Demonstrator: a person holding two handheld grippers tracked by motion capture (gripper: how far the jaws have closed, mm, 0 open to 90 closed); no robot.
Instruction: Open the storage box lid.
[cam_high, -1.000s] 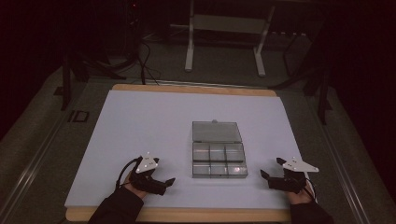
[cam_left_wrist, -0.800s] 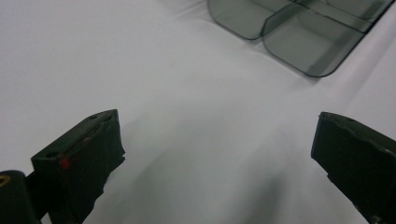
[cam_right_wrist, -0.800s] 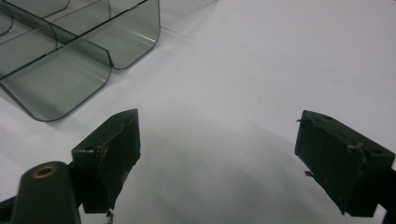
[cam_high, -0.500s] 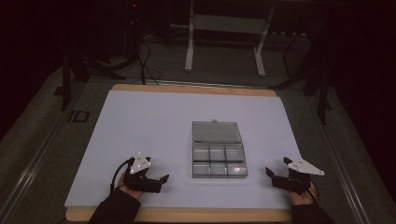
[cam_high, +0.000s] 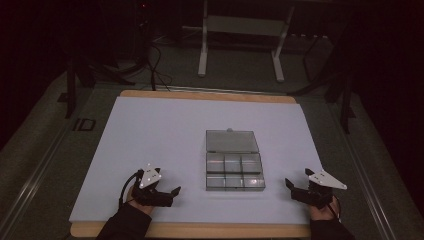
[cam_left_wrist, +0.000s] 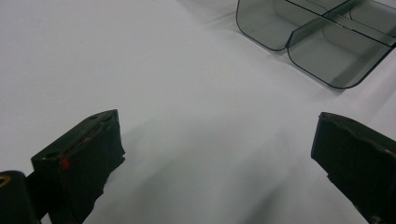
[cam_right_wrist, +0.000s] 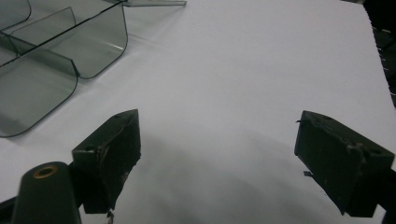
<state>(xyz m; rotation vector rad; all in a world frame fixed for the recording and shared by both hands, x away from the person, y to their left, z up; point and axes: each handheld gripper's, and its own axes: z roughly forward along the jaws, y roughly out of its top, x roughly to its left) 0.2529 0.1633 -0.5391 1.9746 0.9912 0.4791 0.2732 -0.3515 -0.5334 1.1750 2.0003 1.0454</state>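
Dividers of the clear box (cam_left_wrist: 322, 42) show close in the left gripper view.

Dim room, prob. metal stand (cam_high: 240, 37) behind.

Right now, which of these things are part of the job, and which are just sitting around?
Part of the job:
clear compartment box, lid open
left gripper, open
right gripper, open

Just around:
white table cover
metal stand on the floor behind
cables

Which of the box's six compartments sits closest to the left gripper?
The front-left compartment of the clear box: it forms the corner facing the left gripper; the others lie farther right or back.
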